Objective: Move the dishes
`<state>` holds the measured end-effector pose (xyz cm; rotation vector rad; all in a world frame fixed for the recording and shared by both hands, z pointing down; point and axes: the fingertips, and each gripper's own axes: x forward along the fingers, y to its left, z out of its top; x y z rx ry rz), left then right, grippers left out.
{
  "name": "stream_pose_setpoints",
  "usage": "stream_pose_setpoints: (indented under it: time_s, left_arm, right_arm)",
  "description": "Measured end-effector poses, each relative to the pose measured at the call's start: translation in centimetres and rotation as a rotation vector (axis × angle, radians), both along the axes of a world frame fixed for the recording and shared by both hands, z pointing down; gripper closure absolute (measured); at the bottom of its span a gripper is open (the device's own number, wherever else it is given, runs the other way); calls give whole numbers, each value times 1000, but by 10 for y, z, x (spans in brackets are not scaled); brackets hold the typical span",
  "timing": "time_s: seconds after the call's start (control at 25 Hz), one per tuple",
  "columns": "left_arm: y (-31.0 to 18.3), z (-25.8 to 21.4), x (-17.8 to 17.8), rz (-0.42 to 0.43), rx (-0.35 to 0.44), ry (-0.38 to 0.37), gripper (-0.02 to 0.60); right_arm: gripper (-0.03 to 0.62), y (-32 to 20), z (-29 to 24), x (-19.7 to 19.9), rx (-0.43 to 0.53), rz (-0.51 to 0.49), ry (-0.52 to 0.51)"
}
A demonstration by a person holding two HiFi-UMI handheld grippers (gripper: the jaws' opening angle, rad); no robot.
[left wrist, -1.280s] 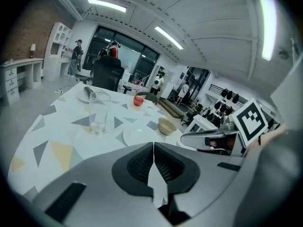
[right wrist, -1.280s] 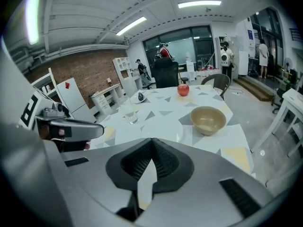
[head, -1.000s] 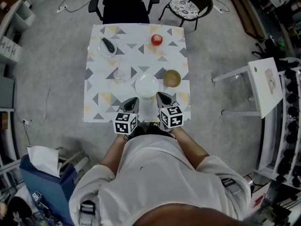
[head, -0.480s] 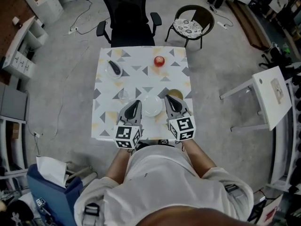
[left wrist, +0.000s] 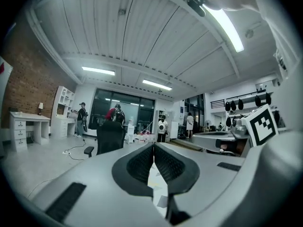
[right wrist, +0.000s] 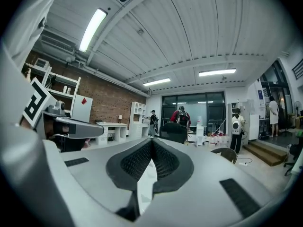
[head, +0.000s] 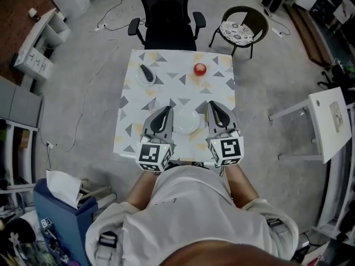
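Note:
In the head view a white plate (head: 187,121) lies near the front of the table with the triangle-patterned cloth (head: 128,127). A red apple (head: 199,68) sits at the back, and a small plate with a dark object (head: 146,73) at the back left. My left gripper (head: 166,110) and right gripper (head: 213,105) hang above the table on either side of the white plate, touching nothing. Both are shut and empty. The left gripper (left wrist: 154,150) and the right gripper (right wrist: 152,144) point level across the room in their own views. The right gripper hides the olive bowl.
A black office chair (head: 165,10) and a round cushioned chair (head: 239,29) stand behind the table. A white side table (head: 333,123) is at the right, white shelves (head: 33,54) at the left, a blue bag (head: 61,215) by my left side. Several people stand far off.
Both grippers have risen from the table's front edge toward the camera, side by side, still shut. The olive bowl has gone out of sight behind the right gripper.

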<state>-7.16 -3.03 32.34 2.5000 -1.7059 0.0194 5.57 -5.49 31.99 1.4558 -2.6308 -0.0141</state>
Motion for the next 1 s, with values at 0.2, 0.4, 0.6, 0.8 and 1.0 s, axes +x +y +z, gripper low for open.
stream_pose_setpoints:
  time_s: [0.2, 0.4, 0.6, 0.8, 1.0]
  left_arm:
    - [0, 1, -2, -6, -2, -8, 560]
    - [1, 4, -1, 0, -11, -11, 560]
    - [4, 7, 1, 13, -21, -9, 560]
    - [4, 6, 8, 28, -21, -10, 560]
    - [4, 7, 11, 41, -27, -7, 560]
  right_arm:
    - [597, 1, 6, -5, -14, -10, -5]
    - [597, 3, 6, -7, -8, -17, 7]
    - [597, 6, 5, 0, -13, 5, 27]
    - [597, 8, 8, 10, -31, 22, 34]
    - [597, 10, 11, 10, -45, 19, 42]
